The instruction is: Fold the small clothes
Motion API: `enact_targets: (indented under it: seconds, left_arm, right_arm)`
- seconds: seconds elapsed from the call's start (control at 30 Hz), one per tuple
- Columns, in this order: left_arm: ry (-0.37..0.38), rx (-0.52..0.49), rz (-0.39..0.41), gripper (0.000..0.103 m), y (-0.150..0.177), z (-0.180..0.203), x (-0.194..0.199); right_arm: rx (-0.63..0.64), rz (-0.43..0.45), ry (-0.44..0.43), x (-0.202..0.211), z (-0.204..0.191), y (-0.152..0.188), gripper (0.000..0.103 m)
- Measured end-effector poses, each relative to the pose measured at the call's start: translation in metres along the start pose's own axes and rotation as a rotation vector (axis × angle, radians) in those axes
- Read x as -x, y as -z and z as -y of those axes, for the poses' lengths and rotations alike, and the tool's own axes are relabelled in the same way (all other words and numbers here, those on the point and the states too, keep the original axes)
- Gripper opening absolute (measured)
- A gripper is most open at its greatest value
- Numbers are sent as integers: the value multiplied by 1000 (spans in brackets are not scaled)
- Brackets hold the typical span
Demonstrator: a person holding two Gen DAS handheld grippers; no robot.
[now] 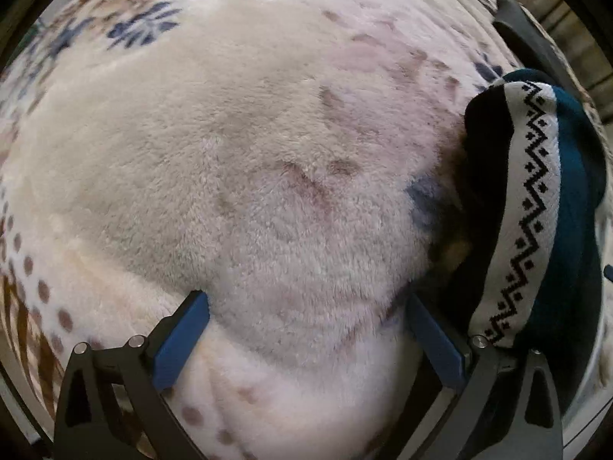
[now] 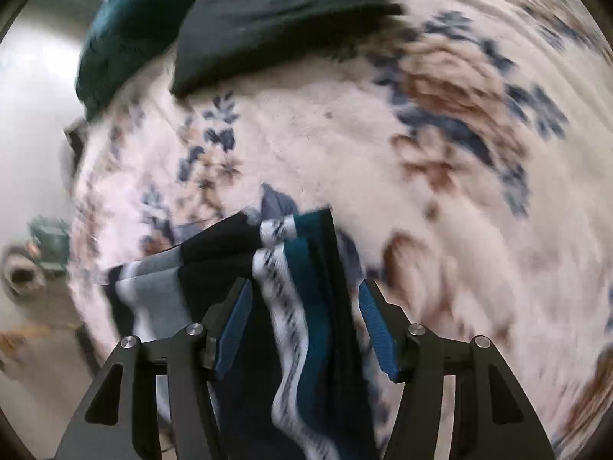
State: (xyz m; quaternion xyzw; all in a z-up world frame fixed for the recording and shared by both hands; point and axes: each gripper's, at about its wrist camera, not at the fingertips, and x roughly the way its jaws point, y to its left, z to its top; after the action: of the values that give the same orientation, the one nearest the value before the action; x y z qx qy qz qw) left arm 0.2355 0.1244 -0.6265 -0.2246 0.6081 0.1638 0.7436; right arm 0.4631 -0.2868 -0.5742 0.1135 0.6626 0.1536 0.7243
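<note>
Fleece: a plush cream blanket [image 1: 237, 176] with brown and navy flower prints and rows of brown dots fills the left wrist view and lies under everything seen in both views.

Left tool: the left gripper [image 1: 308, 306], black-framed with blue finger pads [image 1: 184, 341], hovers low over bare blanket, its jaws spread wide with only fleece between them.

Garment: a small knitted piece in teal and black with a white band carrying a black zigzag pattern [image 1: 532, 207] hangs at the right edge of the left wrist view, just beside the left tool's right finger; whether it touches that finger cannot be told.

Right tool: the right gripper [image 2: 304, 306] has its blue pads apart, and the teal, black and white knit [image 2: 302, 306] drapes down through the gap between them (the frame is motion-blurred, so contact with either pad cannot be judged). A grey-and-white striped part of dark fabric [image 2: 153, 287] hangs just left of the left finger; whether it belongs to the same garment cannot be told.

Stack: farther back on the blanket, a flat folded black cloth [image 2: 276, 27] lies beside a folded teal cloth [image 2: 130, 42], the black one overlapping the teal one's edge.

Background: pale floor [image 2: 34, 88] shows past the blanket's left edge.
</note>
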Motion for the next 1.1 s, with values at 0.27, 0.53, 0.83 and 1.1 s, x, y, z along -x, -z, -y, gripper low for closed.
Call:
enact_targets:
  seconds: [0.27, 0.53, 0.83, 1.1]
  left_arm:
    - [143, 108, 70, 91, -44, 26, 58]
    - [295, -68, 11, 23, -119, 113, 20]
    - [393, -18, -33, 19, -133, 101, 13]
    - [418, -43, -105, 33, -140, 101, 12]
  right_arm:
    - [18, 42, 29, 5, -14, 0, 6]
    - [-8, 141, 19, 54, -19, -27, 5]
    - [-14, 173, 141, 37, -10, -43, 5]
    - [-182, -85, 60, -29, 37, -47, 30]
